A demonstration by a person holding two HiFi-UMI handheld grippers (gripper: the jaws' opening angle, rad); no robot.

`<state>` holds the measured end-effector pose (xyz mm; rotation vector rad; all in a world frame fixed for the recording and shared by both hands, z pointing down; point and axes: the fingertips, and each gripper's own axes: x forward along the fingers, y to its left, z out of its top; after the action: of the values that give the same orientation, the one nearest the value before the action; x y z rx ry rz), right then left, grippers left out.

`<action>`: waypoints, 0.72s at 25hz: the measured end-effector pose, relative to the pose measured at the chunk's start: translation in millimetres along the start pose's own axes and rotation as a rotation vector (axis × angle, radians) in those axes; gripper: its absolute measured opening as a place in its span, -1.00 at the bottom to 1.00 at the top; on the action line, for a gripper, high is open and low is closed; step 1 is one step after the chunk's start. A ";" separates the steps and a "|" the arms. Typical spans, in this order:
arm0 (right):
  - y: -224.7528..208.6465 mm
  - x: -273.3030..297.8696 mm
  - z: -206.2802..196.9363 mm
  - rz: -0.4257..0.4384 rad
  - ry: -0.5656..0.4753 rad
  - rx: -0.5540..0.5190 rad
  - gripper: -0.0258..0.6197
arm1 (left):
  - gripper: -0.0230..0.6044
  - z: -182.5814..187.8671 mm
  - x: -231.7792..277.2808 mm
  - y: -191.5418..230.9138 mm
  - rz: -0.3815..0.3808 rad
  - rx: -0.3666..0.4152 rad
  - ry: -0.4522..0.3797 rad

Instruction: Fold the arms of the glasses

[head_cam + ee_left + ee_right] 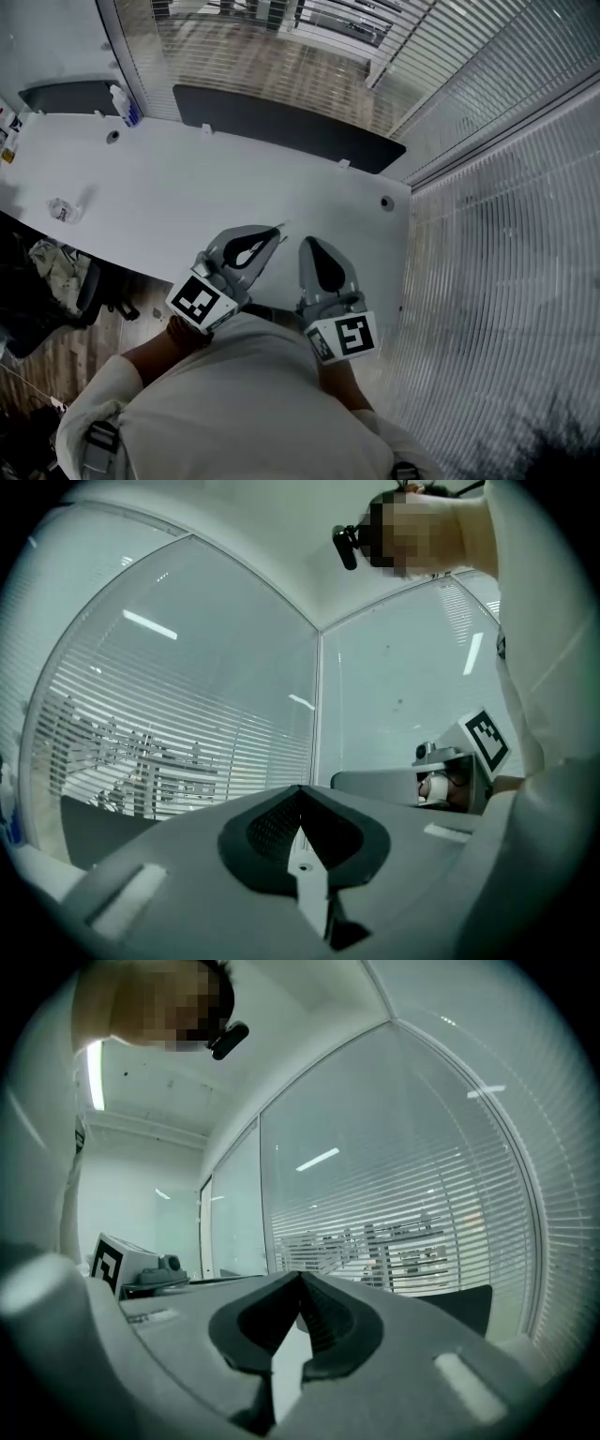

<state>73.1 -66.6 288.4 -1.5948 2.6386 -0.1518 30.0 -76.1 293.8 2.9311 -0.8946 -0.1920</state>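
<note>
My left gripper (276,230) and right gripper (310,243) are held side by side close to the person's chest, above the near edge of the white table (187,183). Both point level toward the glass wall. In the left gripper view the left gripper (300,791) is shut, its tips meeting with nothing between them. The right gripper (300,1277) is likewise shut and empty in its own view. A small clear object (62,211) lies far left on the table; I cannot tell whether it is the glasses.
A dark panel (281,122) runs along the table's far edge, with a small bottle (123,103) at the back left. Glass walls with blinds (506,234) stand behind and to the right. A chair (56,277) sits under the table's left side.
</note>
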 end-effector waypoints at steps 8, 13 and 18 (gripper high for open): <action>-2.6 -7.7 10.9 0.001 -0.018 -0.042 -0.92 | -0.92 -9.4 7.7 -12.2 0.010 -0.060 0.048; -5.3 -10.7 10.9 0.000 -0.012 -0.034 -0.92 | -0.92 -7.3 9.3 -13.3 0.014 -0.067 0.029; -8.5 -11.5 13.6 -0.003 -0.010 -0.034 -0.92 | -0.92 0.0 13.7 -11.9 0.021 -0.065 0.020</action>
<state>87.2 -61.1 275.8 -1.6046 2.6453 -0.0995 47.9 -73.9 291.1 2.8576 -0.8980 -0.1860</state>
